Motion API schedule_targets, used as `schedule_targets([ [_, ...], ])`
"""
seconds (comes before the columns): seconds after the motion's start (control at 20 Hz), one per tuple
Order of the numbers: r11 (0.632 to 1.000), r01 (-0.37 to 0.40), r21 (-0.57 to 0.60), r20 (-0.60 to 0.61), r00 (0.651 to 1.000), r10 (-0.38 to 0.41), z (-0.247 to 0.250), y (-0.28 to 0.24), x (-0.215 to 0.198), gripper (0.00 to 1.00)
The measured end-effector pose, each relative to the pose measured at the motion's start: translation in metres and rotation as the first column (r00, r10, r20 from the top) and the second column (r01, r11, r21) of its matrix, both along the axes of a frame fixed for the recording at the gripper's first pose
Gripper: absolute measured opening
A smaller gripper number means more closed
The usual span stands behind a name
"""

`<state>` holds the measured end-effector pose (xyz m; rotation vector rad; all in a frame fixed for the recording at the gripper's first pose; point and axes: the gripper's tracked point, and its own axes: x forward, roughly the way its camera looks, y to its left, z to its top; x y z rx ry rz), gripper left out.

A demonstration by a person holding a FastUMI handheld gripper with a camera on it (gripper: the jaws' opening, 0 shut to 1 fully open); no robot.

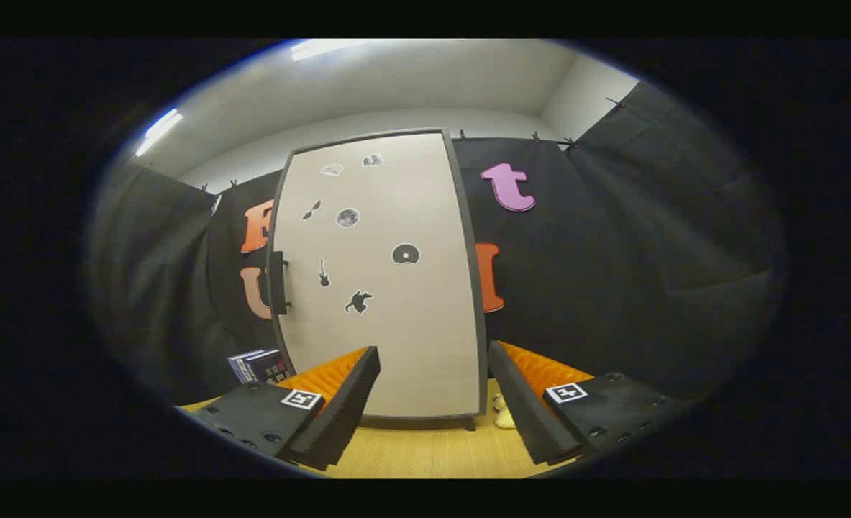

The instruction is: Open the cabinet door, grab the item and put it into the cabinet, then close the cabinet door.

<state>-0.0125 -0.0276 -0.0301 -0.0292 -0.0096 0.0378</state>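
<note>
A tall pale cabinet (389, 288) with a dark frame stands upright on the wooden table straight ahead of my fingers. Its door is closed and carries several small dark stickers. A dark vertical handle (278, 283) sits on the door's left edge, about halfway up. My gripper (432, 392) is open, its two fingers spread wide with nothing between them, a short way in front of the cabinet's lower part. A small pale item (503, 415) lies on the table by the cabinet's right foot, just beyond the right finger (522, 403).
A dark blue box (260, 365) stands on the table to the left of the cabinet, beyond the left finger. The wooden tabletop (425, 450) stretches between the fingers up to the cabinet's base. Black cloth walls close in behind and on both sides.
</note>
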Motion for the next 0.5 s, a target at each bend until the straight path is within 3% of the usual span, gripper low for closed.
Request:
schedule_targets([
  [0.5,0.999,0.005,0.043,-0.035,0.999,-0.003,-0.012,0.001,0.008,0.98],
])
